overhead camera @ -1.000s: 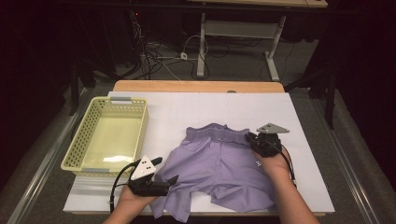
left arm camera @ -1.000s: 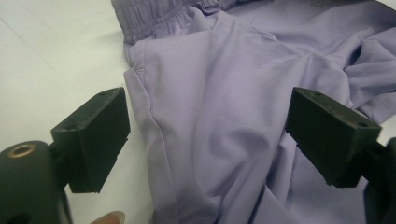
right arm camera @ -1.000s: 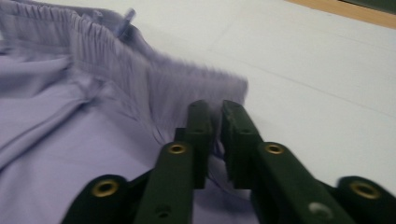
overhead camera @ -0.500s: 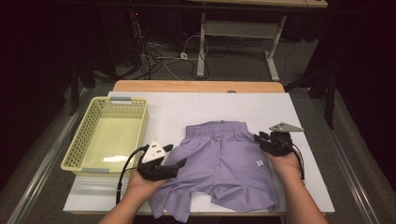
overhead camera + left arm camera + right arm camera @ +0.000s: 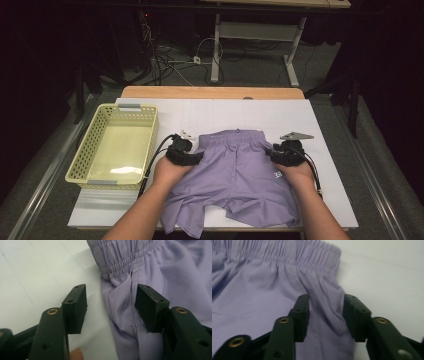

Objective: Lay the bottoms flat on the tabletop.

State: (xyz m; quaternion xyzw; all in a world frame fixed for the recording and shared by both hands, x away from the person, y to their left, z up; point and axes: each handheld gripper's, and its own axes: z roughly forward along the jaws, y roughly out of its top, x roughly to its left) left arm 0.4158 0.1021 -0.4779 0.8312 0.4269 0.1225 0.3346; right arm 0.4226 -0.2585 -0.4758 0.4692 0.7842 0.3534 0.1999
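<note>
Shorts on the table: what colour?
Plain lavender purple shorts, with a gathered elastic waistband; clearest in the left gripper view.

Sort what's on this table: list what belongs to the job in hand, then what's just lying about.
In the job:
- purple shorts
- left claw, open at the shorts' left edge
- right claw, open around a fold

Lying about:
- yellow basket, empty
- white table

- left tongs point(image 5: 111, 305): matte black arms ending in thick square rubber pads, small screw holes along the pad edges, a brass-ringed rivet at each arm's knuckle.
- right tongs point(image 5: 325, 315): same black build, ribbed inner pad faces, brass eyelets on both arms.
- from above, a pale grey three-cornered plate tops each black body.
- a black cable loops back from each.
- forearms bare, no sleeves.
</note>
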